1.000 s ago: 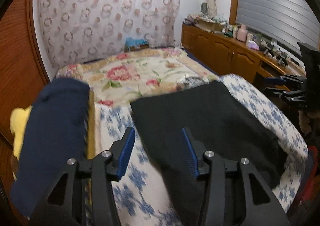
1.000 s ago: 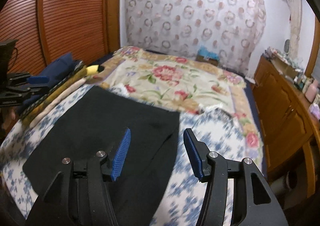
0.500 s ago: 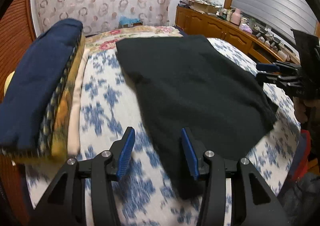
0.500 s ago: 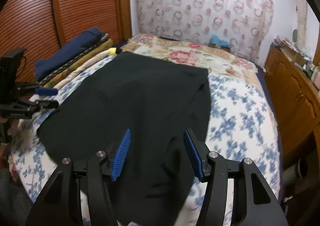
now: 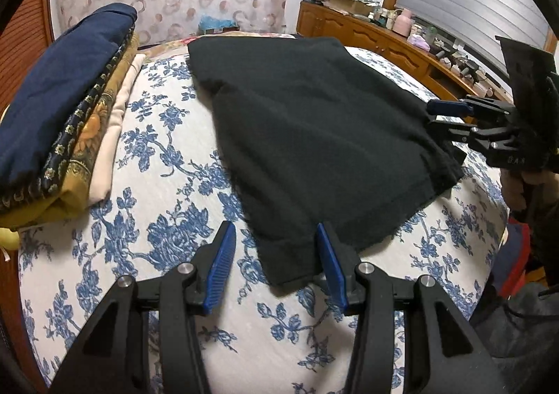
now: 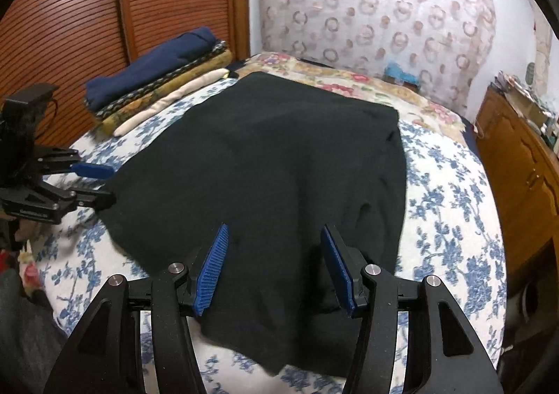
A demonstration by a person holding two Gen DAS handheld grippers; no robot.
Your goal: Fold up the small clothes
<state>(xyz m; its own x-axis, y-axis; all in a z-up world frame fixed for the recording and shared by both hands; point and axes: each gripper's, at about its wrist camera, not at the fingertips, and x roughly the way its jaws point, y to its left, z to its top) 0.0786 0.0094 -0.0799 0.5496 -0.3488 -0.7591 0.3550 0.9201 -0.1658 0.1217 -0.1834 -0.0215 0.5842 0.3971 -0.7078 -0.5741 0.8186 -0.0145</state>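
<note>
A black garment [image 5: 314, 135] lies spread flat on the blue-flowered bedspread [image 5: 146, 184]; it also shows in the right wrist view [image 6: 272, 163]. My left gripper [image 5: 276, 236] is open, its jaws on either side of the garment's near left corner. My right gripper [image 6: 274, 236] is open over the garment's near right edge. In the left wrist view the right gripper [image 5: 450, 114] sits at the garment's right corner. In the right wrist view the left gripper [image 6: 94, 184] sits at its left corner.
A stack of folded clothes [image 5: 59, 107], dark blue on top, lies at the bed's left side by the slatted wooden doors [image 6: 87, 9]. A wooden sideboard [image 5: 377, 37] with clutter runs along the right. A patterned curtain [image 6: 377, 6] hangs behind the bed.
Both grippers have dropped lower and closer to the bed's near end, and now sit at the garment's near corners. Both stay open.
</note>
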